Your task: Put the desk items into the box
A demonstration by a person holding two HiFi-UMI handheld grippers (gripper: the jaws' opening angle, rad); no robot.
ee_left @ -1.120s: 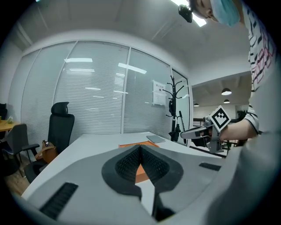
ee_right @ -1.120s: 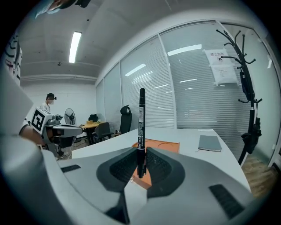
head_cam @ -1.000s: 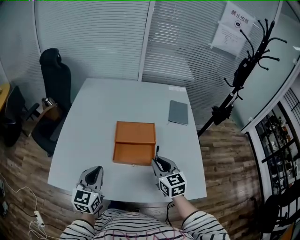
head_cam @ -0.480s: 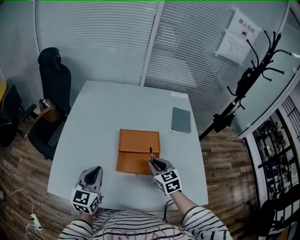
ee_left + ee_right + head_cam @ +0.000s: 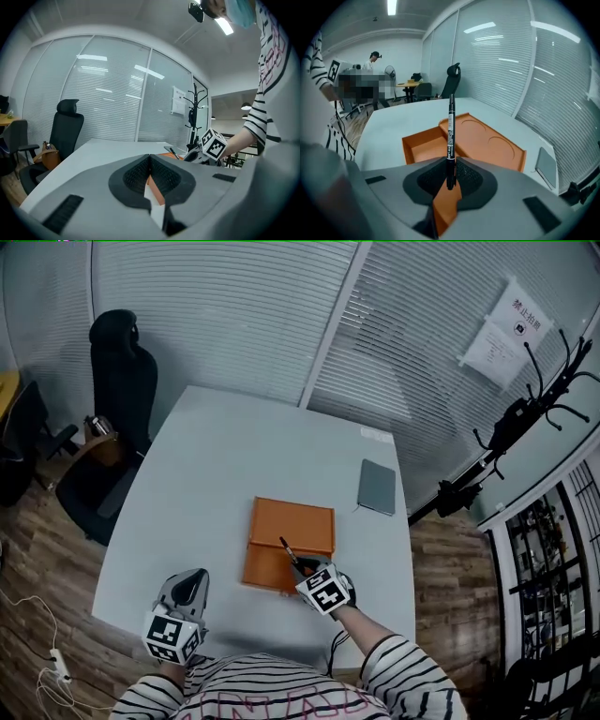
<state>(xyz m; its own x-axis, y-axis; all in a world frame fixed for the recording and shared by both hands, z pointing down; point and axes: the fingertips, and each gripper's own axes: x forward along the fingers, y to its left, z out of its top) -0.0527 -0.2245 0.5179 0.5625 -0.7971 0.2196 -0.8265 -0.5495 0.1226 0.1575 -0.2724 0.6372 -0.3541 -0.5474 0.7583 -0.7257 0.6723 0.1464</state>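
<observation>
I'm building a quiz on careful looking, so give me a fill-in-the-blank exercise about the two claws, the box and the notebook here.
1. The right claw is shut on a black ___.
2. The box on the table is ___ in colour.
3. The gray notebook lies on the table to the ___ of the box.
4. The left claw is shut and holds ___.
Missing words: pen; orange; right; nothing.

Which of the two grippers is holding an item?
The right gripper: its jaws clamp a black pen over the orange box. The left gripper has closed jaws with nothing between them.
</observation>
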